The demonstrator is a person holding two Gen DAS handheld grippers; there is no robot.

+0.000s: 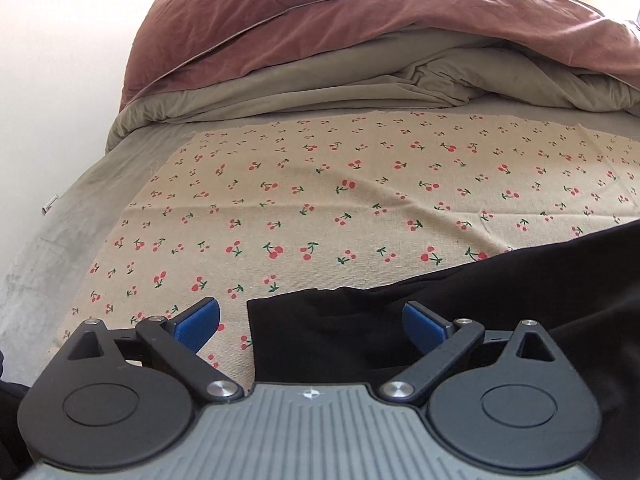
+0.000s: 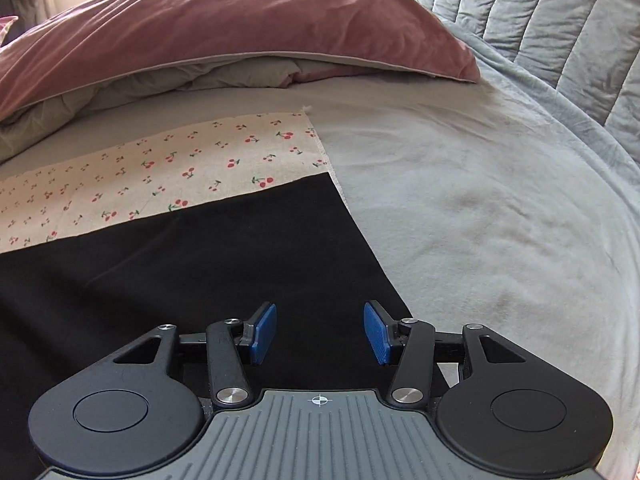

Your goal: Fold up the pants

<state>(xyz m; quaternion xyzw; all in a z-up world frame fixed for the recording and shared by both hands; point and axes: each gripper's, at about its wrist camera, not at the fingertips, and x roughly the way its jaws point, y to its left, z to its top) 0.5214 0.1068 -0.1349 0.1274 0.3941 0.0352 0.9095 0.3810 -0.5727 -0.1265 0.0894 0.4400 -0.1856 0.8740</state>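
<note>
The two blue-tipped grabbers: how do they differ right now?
The left gripper has its jaws spread very wide; the right gripper is only partly open. The left one sits over an edge of the black pants, with cherry-print cloth under one finger; the right one is over the pants only. Both are empty, pointing down at the bed.

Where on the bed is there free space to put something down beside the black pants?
Free: the grey sheet, right of the black pants and the cherry cloth, up to the quilted cover. Also the cherry cloth between the pants' far edge and the bedding. Crowded: the far end, under the pink duvet.
</note>
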